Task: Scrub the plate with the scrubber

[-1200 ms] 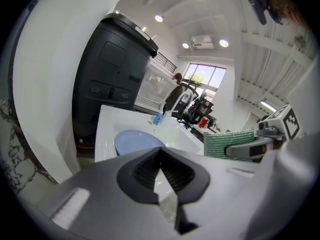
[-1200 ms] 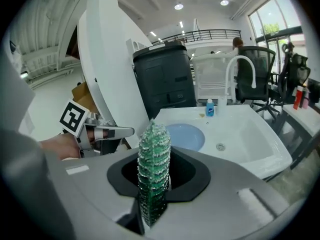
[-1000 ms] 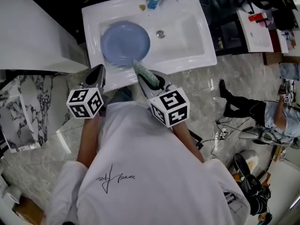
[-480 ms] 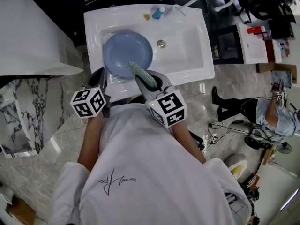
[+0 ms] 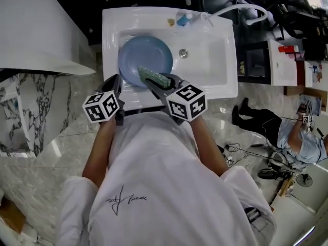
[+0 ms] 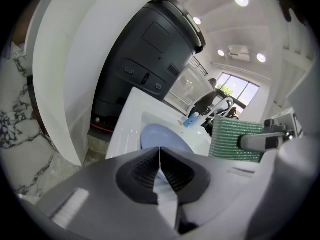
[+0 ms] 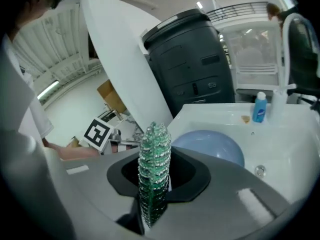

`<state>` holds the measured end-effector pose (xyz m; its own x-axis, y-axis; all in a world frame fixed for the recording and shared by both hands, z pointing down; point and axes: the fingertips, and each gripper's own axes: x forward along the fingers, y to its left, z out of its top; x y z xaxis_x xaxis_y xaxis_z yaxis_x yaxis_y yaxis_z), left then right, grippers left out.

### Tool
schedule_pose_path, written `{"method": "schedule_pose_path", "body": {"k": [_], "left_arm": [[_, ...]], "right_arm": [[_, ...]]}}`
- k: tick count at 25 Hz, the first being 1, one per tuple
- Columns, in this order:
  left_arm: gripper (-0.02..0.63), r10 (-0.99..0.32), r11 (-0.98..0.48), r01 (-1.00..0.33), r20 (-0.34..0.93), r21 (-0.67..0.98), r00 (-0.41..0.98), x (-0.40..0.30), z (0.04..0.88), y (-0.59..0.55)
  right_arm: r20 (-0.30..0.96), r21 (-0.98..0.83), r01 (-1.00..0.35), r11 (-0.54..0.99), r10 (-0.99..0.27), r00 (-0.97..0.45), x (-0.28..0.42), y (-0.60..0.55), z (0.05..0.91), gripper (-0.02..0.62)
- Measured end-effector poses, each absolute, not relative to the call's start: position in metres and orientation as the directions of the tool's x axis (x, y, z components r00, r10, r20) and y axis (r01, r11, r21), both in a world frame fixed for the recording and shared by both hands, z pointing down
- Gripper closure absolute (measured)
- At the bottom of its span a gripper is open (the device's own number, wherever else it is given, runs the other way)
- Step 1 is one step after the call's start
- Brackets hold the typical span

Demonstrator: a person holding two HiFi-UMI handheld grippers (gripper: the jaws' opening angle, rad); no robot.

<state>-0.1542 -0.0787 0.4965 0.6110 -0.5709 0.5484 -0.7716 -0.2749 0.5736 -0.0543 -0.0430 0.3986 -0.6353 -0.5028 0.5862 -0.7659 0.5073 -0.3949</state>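
A round blue plate (image 5: 145, 58) lies in the left half of the white sink (image 5: 215, 60). My right gripper (image 5: 155, 81) is shut on a green scrubber (image 5: 154, 77), which sticks out over the plate's near edge. In the right gripper view the scrubber (image 7: 154, 164) stands upright between the jaws, with the plate (image 7: 210, 143) beyond it. My left gripper (image 5: 116, 82) hovers at the sink's near left rim, shut with nothing in it. The left gripper view shows the jaws (image 6: 159, 153) closed, the plate (image 6: 162, 135) ahead and the scrubber (image 6: 234, 140) to the right.
A blue soap bottle (image 5: 183, 19) and a faucet (image 5: 238, 8) stand at the sink's far rim; the drain (image 5: 183, 53) is mid-basin. A white curved counter (image 5: 41, 29) is at left. A person (image 5: 289, 132) sits on the floor at right, near cables.
Both grippers have moved forward and down toward the sink. The scrubber has gone from the sink's near rim to over the plate's near edge. The left gripper stays shut.
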Motion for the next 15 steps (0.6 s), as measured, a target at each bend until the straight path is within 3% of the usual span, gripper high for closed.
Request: {"method": "schedule_pose_path", "body": {"k": [3, 12, 15], "left_arm": [[0.600, -0.550, -0.224, -0.768, 0.573, 0.600, 0.608, -0.151, 0.504, -0.078], [0.574, -0.483, -0.060, -0.817, 0.699, 0.574, 0.527, -0.132, 0.539, -0.057], [0.488, -0.453, -0.003, -0.815, 0.726, 0.579, 0.517, -0.126, 0.552, -0.051]], "right_arm": [[0.609, -0.415, -0.682, 0.602, -0.373, -0.700, -0.058, -0.050, 0.417, 0.535], [0.663, -0.546, -0.536, 0.644, -0.059, -0.746, -0.052, -0.062, 0.471, 0.532], [0.710, -0.521, -0.505, 0.688, 0.021, -0.704, -0.050, -0.064, 0.490, 0.545]]}}
